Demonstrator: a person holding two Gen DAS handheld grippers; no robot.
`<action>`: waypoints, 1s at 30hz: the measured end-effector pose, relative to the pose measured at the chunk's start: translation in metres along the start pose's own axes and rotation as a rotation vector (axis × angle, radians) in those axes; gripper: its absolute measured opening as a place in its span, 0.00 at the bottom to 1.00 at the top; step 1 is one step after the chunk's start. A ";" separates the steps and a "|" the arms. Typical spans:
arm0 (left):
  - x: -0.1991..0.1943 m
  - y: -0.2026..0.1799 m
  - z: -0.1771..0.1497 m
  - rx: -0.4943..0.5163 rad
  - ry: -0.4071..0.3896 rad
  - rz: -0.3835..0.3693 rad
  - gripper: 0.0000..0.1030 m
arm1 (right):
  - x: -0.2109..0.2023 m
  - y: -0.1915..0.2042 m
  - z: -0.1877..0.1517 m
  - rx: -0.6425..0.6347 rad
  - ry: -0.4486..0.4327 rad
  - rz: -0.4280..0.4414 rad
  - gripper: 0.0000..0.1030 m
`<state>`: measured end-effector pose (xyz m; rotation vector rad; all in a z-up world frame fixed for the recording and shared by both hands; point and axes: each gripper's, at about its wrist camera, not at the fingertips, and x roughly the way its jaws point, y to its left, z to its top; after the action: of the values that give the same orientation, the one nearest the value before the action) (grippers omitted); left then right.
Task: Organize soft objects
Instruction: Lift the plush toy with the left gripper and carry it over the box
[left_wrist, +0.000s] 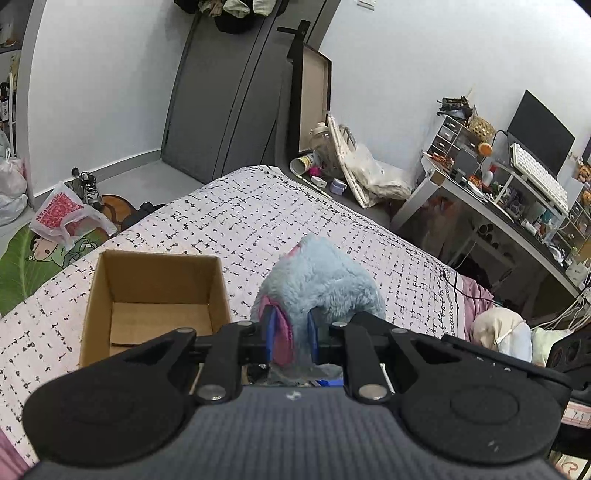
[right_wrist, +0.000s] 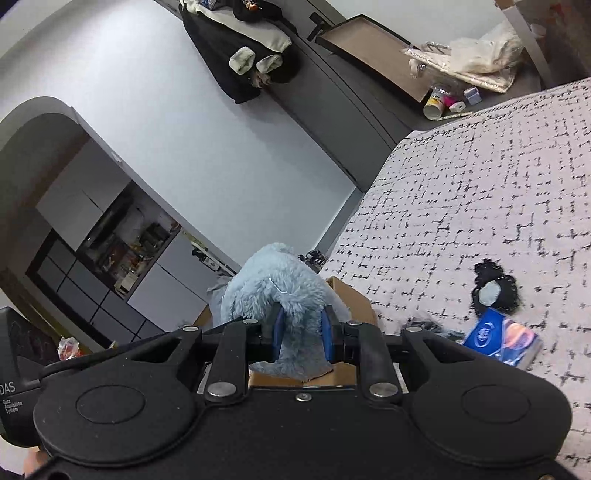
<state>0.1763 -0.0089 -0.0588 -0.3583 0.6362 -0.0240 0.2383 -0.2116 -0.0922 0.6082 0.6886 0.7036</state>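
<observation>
A fluffy light-blue plush toy (left_wrist: 325, 280) with pink patches is pinched by both grippers and hangs above the bed. My left gripper (left_wrist: 291, 334) is shut on a blue-and-pink part of it. An open cardboard box (left_wrist: 155, 295) with nothing visible inside stands on the patterned bedspread (left_wrist: 258, 221), just left of the toy. In the right wrist view my right gripper (right_wrist: 303, 338) is shut on the same plush toy (right_wrist: 273, 291), and the box (right_wrist: 351, 299) shows behind and below the toy. A small black soft thing (right_wrist: 495, 291) lies on the bedspread (right_wrist: 480, 192) to the right.
A blue packet (right_wrist: 502, 341) lies on the bed near the black thing. A cluttered desk (left_wrist: 517, 192) with monitor and keyboard stands right of the bed. Plastic bags (left_wrist: 66, 214) and shoes lie on the floor to the left. A dark door (left_wrist: 221, 103) is behind.
</observation>
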 end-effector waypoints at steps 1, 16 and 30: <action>0.000 0.003 0.001 -0.004 -0.001 0.003 0.16 | 0.004 0.002 0.000 0.002 0.004 0.003 0.20; 0.008 0.079 0.008 -0.138 -0.023 0.046 0.15 | 0.072 0.021 -0.018 0.046 0.087 0.022 0.26; 0.042 0.136 0.010 -0.239 0.031 0.109 0.14 | 0.101 0.025 -0.031 0.003 0.155 -0.037 0.48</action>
<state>0.2044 0.1165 -0.1213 -0.5540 0.6902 0.1524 0.2638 -0.1133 -0.1296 0.5459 0.8432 0.7203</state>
